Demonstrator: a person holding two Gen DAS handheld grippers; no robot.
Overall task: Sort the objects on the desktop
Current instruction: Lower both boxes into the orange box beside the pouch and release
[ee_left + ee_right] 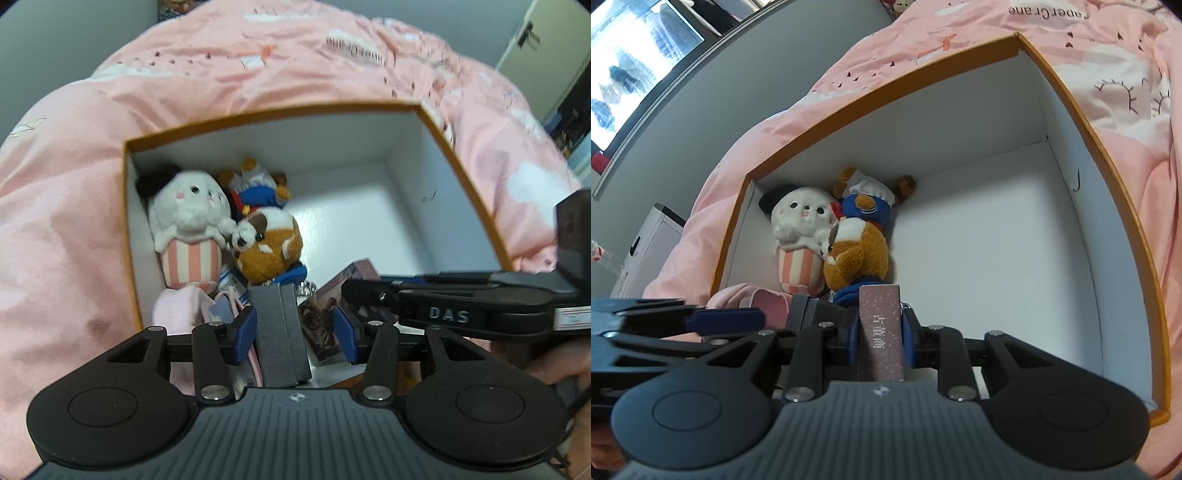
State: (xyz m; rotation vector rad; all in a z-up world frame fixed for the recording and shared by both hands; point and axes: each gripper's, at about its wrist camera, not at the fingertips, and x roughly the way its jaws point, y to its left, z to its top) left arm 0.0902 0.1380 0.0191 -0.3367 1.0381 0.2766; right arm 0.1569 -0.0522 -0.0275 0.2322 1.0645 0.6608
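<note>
Two claws reach over an orange-rimmed box (280,110) with white inner walls, which sits on a bed under a pink quilt (66,229). The left claw (295,332) is spread, its blue pads standing clear on either side of a dark grey case (280,332) that lies between them at the near end of the box. The right claw (881,339) is pinching a narrow pink carton (882,332) with white lettering, held upright above the box's near edge. Against the box's left wall lie a white plush in a pink-striped cup (803,236), a brown plush dog (857,254) touching it, and a blue-dressed plush (866,206) behind them. Pink fabric (177,306) lies in the near left corner.
</note>
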